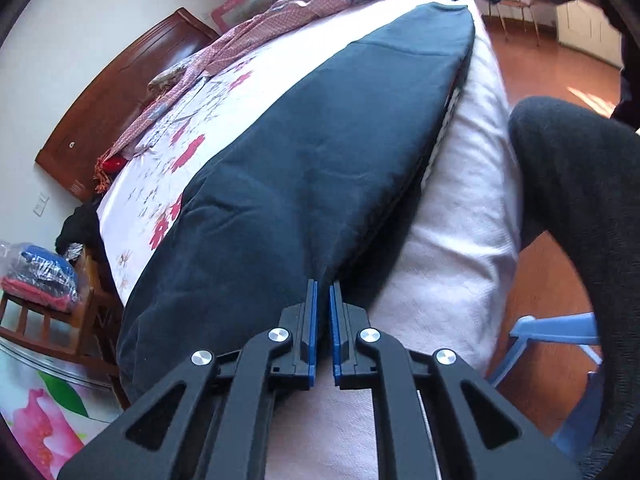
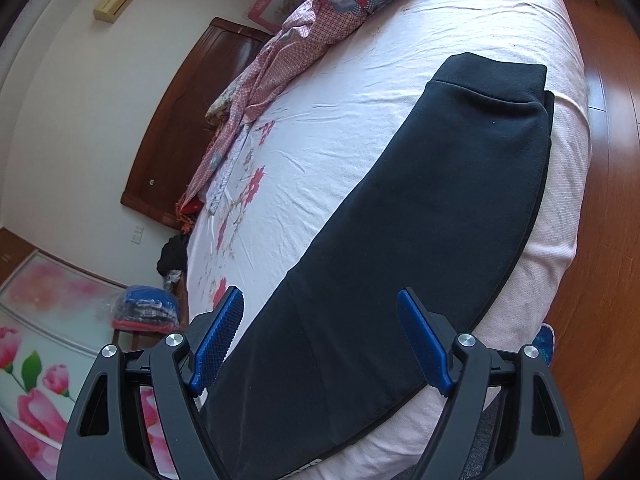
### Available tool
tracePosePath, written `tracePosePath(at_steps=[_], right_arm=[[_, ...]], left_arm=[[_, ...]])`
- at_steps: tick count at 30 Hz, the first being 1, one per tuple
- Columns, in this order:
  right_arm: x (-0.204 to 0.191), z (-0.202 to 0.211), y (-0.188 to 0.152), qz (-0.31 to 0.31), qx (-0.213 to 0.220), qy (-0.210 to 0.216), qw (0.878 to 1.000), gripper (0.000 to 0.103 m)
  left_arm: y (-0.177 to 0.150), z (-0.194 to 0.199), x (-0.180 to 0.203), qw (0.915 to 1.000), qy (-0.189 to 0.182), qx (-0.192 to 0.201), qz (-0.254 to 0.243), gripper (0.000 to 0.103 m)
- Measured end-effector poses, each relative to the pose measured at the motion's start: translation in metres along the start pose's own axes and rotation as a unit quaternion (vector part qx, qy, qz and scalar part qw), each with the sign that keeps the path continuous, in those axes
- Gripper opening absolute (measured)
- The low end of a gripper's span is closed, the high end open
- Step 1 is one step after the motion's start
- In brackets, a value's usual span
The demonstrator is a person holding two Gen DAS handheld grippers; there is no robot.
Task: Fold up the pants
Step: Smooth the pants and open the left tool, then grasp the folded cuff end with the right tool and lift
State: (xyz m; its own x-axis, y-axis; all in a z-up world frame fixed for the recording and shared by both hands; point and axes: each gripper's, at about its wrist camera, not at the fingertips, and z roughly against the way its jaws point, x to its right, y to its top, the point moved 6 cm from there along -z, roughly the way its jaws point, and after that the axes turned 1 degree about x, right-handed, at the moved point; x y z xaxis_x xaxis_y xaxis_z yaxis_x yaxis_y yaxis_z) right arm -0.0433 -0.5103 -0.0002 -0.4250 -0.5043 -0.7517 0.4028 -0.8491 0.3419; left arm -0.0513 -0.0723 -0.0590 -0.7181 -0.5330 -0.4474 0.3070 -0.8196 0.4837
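Dark navy pants [image 1: 304, 168] lie lengthwise along the bed's near edge, folded leg over leg. In the left wrist view my left gripper [image 1: 323, 292] is shut, its blue pads pinching the pants' near edge where the cloth narrows to a point between the fingertips. In the right wrist view the same pants [image 2: 440, 200] stretch away to a banded end at the far right. My right gripper [image 2: 320, 296] hovers over their near part, jaws wide open, with nothing pressed between the blue pads [image 2: 218, 340].
The bed has a white sheet with red flowers [image 2: 320, 128] and a pink checked cloth [image 2: 304, 28] heaped toward the wooden headboard [image 1: 120, 96]. A person's dark-clad leg [image 1: 580, 200] and a blue stool [image 1: 556, 332] stand beside the bed on the wood floor [image 2: 600, 240].
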Motion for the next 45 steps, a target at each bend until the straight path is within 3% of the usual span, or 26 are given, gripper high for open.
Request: tracePosePath(at_steps=[3, 4, 5, 6, 8, 10, 11, 13, 15, 17, 18, 20, 21, 22, 25, 26, 28, 32, 37, 40, 43, 44, 45], right_arm=[[0.007, 0.004, -0.003, -0.005, -0.002, -0.007, 1.0, 0.079], [0.008, 0.006, -0.004, -0.017, -0.004, 0.01, 1.0, 0.079], [0.009, 0.007, -0.006, -0.027, -0.005, 0.027, 0.999, 0.079], [0.009, 0.007, -0.009, -0.03, -0.006, 0.032, 0.999, 0.079], [0.007, -0.002, -0.018, -0.024, -0.019, 0.045, 0.999, 0.079], [0.007, -0.016, -0.03, -0.015, -0.037, 0.053, 0.998, 0.079], [0.012, -0.028, -0.039, -0.012, -0.057, 0.045, 0.997, 0.079], [0.037, -0.049, -0.052, -0.019, -0.086, -0.017, 0.996, 0.078], [0.042, -0.046, -0.051, -0.03, -0.082, 0.01, 0.996, 0.077], [0.039, -0.024, -0.038, -0.041, -0.049, 0.022, 0.998, 0.077], [0.04, -0.008, -0.026, -0.034, -0.014, 0.015, 0.999, 0.077], [0.057, 0.021, 0.002, -0.037, 0.055, -0.05, 0.997, 0.077], [0.07, 0.029, 0.014, -0.06, 0.074, -0.055, 0.994, 0.077], [0.086, 0.035, 0.025, -0.094, 0.088, -0.061, 0.99, 0.077], [0.117, 0.039, 0.047, -0.152, 0.115, -0.063, 0.98, 0.077], [0.123, 0.039, 0.053, -0.155, 0.121, -0.081, 0.977, 0.077], [0.122, 0.034, 0.062, -0.149, 0.126, -0.077, 0.978, 0.077], [0.128, 0.02, 0.081, -0.159, 0.123, -0.081, 0.976, 0.077], [0.14, 0.002, 0.089, -0.168, 0.116, -0.104, 0.973, 0.077], [0.143, -0.005, 0.09, -0.168, 0.113, -0.106, 0.973, 0.077], [0.137, -0.011, 0.093, -0.141, 0.107, -0.121, 0.977, 0.056], [0.136, -0.013, 0.093, -0.129, 0.101, -0.129, 0.978, 0.037], [0.136, -0.015, 0.093, -0.123, 0.093, -0.141, 0.978, 0.026]], left_arm=[[0.005, -0.008, -0.001, 0.9995, 0.014, -0.024, -0.014, 0.011], [0.009, 0.002, -0.001, 0.9995, 0.024, -0.015, -0.012, 0.024], [0.013, 0.017, -0.002, 0.9996, 0.028, 0.001, -0.006, 0.048], [0.019, 0.034, -0.004, 0.9994, 0.022, 0.027, 0.007, 0.059], [0.033, 0.06, -0.006, 0.997, 0.003, 0.074, 0.023, 0.068], [0.054, 0.061, -0.01, 0.9944, 0.004, 0.098, 0.039, 0.08], [0.063, 0.051, -0.011, 0.9933, -0.002, 0.103, 0.051, 0.08], [0.065, 0.017, -0.008, 0.9953, -0.029, 0.06, 0.071, 0.08], [0.052, -0.022, -0.001, 0.9946, -0.051, -0.005, 0.09, 0.077], [0.039, -0.036, 0.003, 0.9925, -0.062, -0.036, 0.099, 0.073], [0.037, -0.03, -0.001, 0.99, -0.065, -0.03, 0.122, 0.073], [0.04, -0.011, -0.009, 0.9852, -0.068, -0.003, 0.158, 0.078], [0.046, 0.005, -0.015, 0.9873, -0.037, 0.028, 0.152, 0.085], [0.053, 0.018, -0.019, 0.9888, -0.012, 0.043, 0.143, 0.098], [0.073, 0.043, -0.026, 0.9861, -0.018, 0.065, 0.152, 0.1], [0.079, 0.048, -0.027, 0.9858, -0.02, 0.061, 0.155, 0.101], [0.088, 0.05, -0.032, 0.9843, -0.034, 0.049, 0.166, 0.101], [0.094, 0.062, -0.037, 0.9708, -0.09, 0.049, 0.217, 0.101], [0.077, 0.069, -0.039, 0.9407, -0.152, 0.04, 0.3, 0.101], [0.067, 0.069, -0.042, 0.9277, -0.163, 0.042, 0.333, 0.101], [0.063, 0.065, -0.047, 0.9252, -0.155, 0.034, 0.345, 0.101], [0.062, 0.064, -0.049, 0.9238, -0.153, 0.031, 0.349, 0.101], [0.06, 0.062, -0.051, 0.9213, -0.153, 0.027, 0.357, 0.101]])
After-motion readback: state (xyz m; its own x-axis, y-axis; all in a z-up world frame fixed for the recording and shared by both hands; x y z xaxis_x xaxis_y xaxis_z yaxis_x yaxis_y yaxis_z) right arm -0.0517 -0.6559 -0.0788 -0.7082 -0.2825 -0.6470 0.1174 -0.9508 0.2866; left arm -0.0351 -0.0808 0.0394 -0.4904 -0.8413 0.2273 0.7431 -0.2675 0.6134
